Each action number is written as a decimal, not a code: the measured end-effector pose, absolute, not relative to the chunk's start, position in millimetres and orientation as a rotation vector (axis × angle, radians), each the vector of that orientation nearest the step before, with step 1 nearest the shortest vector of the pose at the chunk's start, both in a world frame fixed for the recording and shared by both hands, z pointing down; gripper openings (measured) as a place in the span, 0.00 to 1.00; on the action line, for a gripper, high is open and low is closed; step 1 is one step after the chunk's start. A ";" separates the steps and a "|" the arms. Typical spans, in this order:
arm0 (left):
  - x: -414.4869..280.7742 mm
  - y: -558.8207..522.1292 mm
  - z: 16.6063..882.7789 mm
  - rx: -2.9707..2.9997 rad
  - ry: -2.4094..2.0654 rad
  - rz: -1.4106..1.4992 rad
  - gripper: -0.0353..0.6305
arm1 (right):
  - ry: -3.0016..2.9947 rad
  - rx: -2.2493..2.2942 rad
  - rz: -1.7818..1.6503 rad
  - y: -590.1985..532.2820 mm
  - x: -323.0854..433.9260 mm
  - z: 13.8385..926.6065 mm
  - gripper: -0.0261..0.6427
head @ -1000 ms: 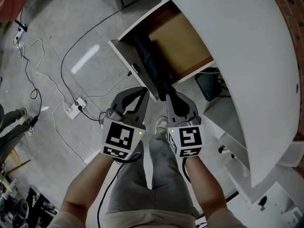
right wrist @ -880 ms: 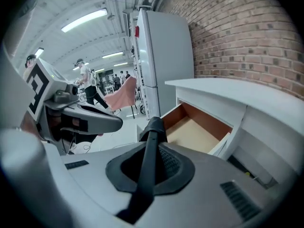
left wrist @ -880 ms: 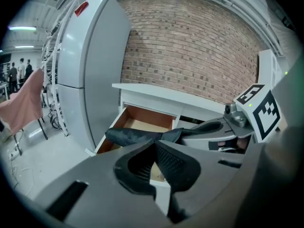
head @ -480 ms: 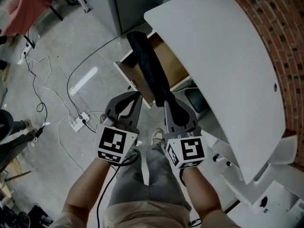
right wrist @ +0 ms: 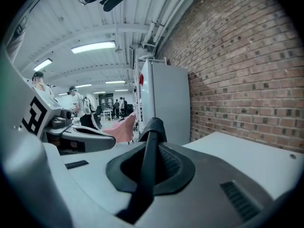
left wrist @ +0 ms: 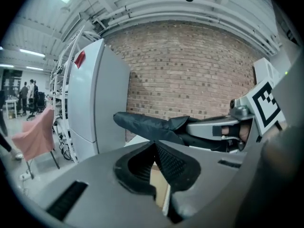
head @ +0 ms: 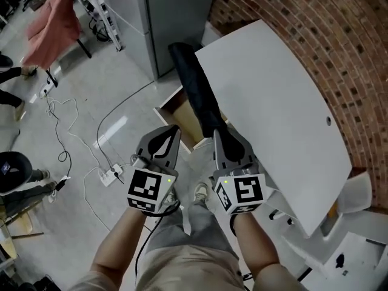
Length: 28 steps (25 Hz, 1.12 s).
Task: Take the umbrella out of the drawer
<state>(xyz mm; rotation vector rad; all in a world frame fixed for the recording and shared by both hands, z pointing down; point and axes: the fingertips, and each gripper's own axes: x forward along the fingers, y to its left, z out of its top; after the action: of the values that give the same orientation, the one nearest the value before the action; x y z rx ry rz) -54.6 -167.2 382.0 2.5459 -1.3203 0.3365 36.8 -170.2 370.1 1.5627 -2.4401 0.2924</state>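
The black folded umbrella [head: 195, 83] is clear of the open wooden drawer [head: 176, 111] and points away from me, up past the edge of the white desk top [head: 273, 114]. My right gripper [head: 217, 135] is shut on its near end, and in the right gripper view the umbrella [right wrist: 149, 156] runs between the jaws. My left gripper [head: 174, 131] hangs beside it on the left, apart from the umbrella, jaws together with nothing between them. The left gripper view shows the umbrella [left wrist: 142, 125] lying level in front of the brick wall, above my left gripper [left wrist: 155, 145].
A tall grey cabinet [head: 170, 17] stands beyond the drawer, with a brick wall [head: 315, 23] behind the desk. Cables and a power strip [head: 112, 176] lie on the floor to the left. A pink cloth [head: 54, 23] hangs on a rack at the far left.
Both grippers have risen together. The umbrella has come up out of the drawer, from lying inside it to standing above the desk's edge.
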 end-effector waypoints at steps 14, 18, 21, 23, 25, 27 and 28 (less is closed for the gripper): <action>-73.8 -146.9 215.8 2.707 -1.485 0.240 0.06 | -2.541 1.710 0.158 -158.4 63.1 207.5 0.06; -77.0 -134.3 180.1 2.718 -1.528 0.169 0.06 | -2.586 1.723 0.081 -151.9 68.9 166.8 0.06; -70.0 -122.3 153.9 2.768 -1.528 0.132 0.06 | -2.639 1.723 0.014 -139.8 71.4 135.4 0.06; -65.2 -115.0 138.2 2.815 -1.532 0.131 0.06 | -2.669 1.732 -0.021 -128.0 73.3 117.4 0.06; -61.4 -106.9 124.4 2.855 -1.541 0.123 0.06 | -2.691 1.736 -0.058 -114.4 75.7 101.8 0.06; -58.5 -98.3 111.5 2.881 -1.545 0.097 0.06 | -2.708 1.736 -0.100 -101.0 77.7 87.2 0.06; -57.5 -93.5 105.8 2.888 -1.546 0.080 0.06 | -2.719 1.736 -0.112 -94.1 78.9 81.0 0.06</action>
<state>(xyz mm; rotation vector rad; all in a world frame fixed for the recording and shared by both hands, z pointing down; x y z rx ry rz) -57.5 -93.5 105.8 2.8880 -1.5456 0.0800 78.9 -94.1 81.0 1.7356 -2.7187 -0.1123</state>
